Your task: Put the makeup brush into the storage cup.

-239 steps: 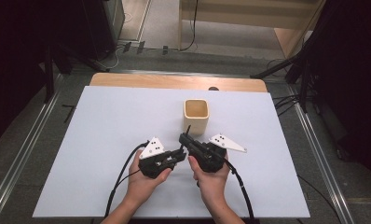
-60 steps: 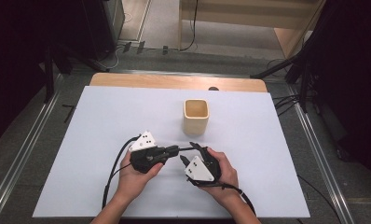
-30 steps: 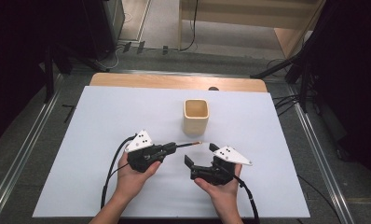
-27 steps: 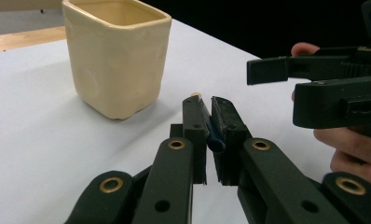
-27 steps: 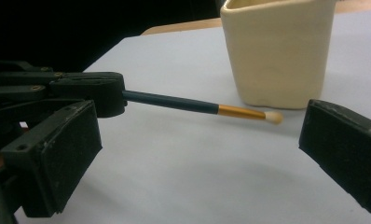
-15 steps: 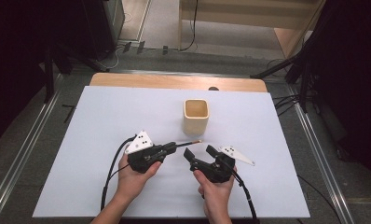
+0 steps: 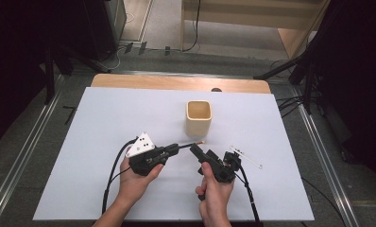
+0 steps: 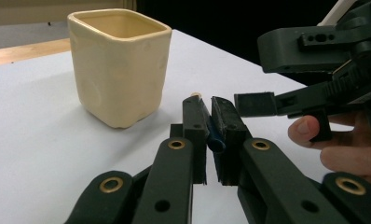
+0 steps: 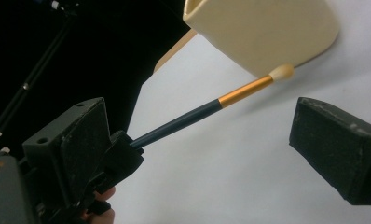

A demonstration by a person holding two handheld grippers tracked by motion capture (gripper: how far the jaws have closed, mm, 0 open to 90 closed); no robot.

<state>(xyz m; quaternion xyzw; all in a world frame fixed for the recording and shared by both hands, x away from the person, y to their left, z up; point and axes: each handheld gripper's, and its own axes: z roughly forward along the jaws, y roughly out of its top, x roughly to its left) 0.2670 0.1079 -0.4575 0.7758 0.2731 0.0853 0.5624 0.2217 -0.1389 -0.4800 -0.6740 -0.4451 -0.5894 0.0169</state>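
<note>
A cream square cup (image 7: 199, 117) (image 8: 120, 65) (image 9: 263, 32) stands upright on the white table, right of centre. My left gripper (image 7: 174, 150) (image 8: 209, 105) is shut on a thin brush (image 7: 191, 144) (image 9: 197, 112) with a dark blue shaft, gold band and pale tip. The brush lies level and points right, its tip near the cup's base. My right gripper (image 7: 195, 151) (image 9: 207, 149) is open, rolled onto its side. Its jaws stand on either side of the brush shaft, close to the left gripper's tips, without touching it.
The white table cover (image 7: 106, 118) ends at a wooden strip (image 7: 176, 82) along the far edge. Black cables trail from both grippers toward the near edge. Metal rails and dark stands flank the table.
The right gripper has rolled over and slid left, bringing its open jaws around the brush. The left gripper has held still with the brush.
</note>
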